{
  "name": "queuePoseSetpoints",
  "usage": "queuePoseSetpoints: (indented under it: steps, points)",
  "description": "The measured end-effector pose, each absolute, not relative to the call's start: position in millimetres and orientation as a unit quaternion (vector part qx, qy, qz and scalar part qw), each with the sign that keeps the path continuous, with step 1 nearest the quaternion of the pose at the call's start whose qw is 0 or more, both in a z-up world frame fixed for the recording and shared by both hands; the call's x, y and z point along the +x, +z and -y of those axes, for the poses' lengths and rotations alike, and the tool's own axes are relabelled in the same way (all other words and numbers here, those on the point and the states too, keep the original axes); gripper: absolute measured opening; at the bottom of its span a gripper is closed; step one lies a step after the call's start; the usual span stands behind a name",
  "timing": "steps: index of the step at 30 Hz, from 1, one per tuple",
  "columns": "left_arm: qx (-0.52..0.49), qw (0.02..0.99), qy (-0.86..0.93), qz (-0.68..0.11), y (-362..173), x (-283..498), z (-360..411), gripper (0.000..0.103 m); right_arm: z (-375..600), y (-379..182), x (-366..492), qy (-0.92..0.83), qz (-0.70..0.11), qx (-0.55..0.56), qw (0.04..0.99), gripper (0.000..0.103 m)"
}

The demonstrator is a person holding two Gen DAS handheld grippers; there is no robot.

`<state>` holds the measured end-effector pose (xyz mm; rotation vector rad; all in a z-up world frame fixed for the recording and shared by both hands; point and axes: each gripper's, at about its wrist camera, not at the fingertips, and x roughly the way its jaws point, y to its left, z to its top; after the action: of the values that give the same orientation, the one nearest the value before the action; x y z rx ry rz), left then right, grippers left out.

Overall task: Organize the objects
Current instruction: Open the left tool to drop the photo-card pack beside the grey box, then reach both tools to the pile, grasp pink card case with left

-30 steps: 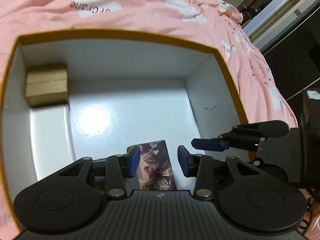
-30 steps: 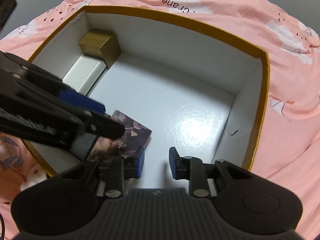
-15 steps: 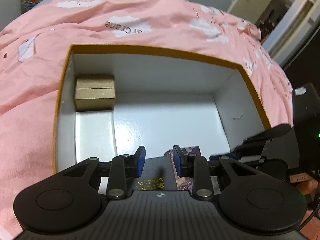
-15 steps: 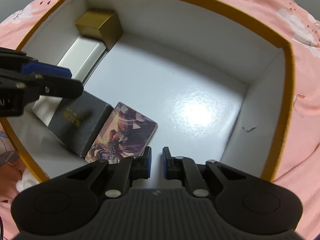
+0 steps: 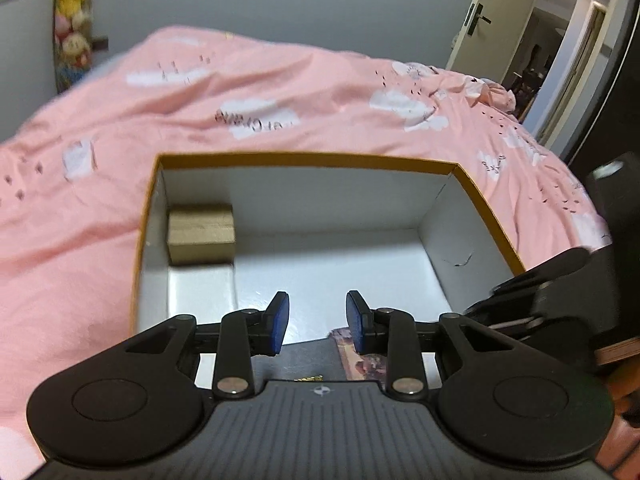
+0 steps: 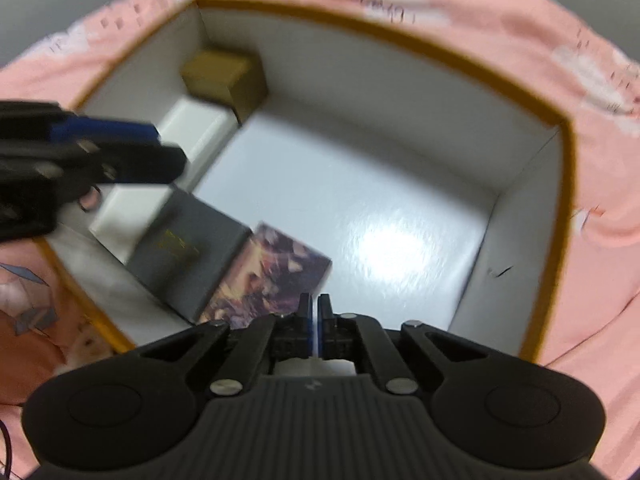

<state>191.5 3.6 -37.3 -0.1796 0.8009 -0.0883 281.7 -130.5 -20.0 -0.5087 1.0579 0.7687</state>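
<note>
Hovering with blue pads parted, your left gripper (image 5: 318, 322) sits directly above the dark grey box (image 6: 186, 252); your right gripper (image 6: 315, 320) (clenched, empty) flanks the illustrated box (image 6: 268, 280).

Printed lettering on a white cloud patch of the pink bedspread (image 5: 256, 120), beyond the left gripper: blurred, unreadable. Gold lettering on the black box (image 6: 182, 246), left of the right gripper: too blurred to read. No text legible.
</note>
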Motion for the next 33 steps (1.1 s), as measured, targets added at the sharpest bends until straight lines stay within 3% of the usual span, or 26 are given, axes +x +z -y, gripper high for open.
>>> queuePoseSetpoints:
  steps: [5, 10, 15, 19, 25, 30, 33]
  points:
    - [-0.046, 0.935, -0.028, -0.35, -20.7, 172.2, 10.2, 0.039, 153.0, 10.8, 256.8, 0.359, -0.429, -0.181, 0.809, 0.007]
    - [-0.031, 0.94, -0.035, -0.338, -6.2, 152.9, 20.1, 0.044, 184.2, 31.5, 237.7, 0.368, -0.381, -0.138, 0.837, 0.021]
    - [-0.049, 0.928, -0.088, -0.36, -2.4, 133.2, 23.8, 0.044, 206.6, 43.2, 215.8, 0.355, -0.36, -0.105, 0.856, 0.021]
    - [-0.072, 0.92, -0.111, -0.368, -7.2, 114.7, 21.3, 0.042, 222.1, 42.8, 199.4, 0.338, -0.361, -0.079, 0.865, 0.021]
    - [-0.11, 0.903, -0.123, -0.398, -28.7, 98.1, 21.8, 0.029, 247.5, 23.9, 168.7, 0.299, -0.388, -0.058, 0.87, 0.021]
    - [-0.097, 0.889, -0.157, -0.42, -48.1, 89.2, 40.6, 0.029, 268.1, 0.2, 146.7, 0.264, -0.416, -0.05, 0.869, 0.022]
    - [-0.086, 0.882, -0.16, -0.434, -59.1, 87.9, 50.3, 0.029, 280.5, -11.3, 140.5, 0.256, -0.437, -0.027, 0.862, 0.037]
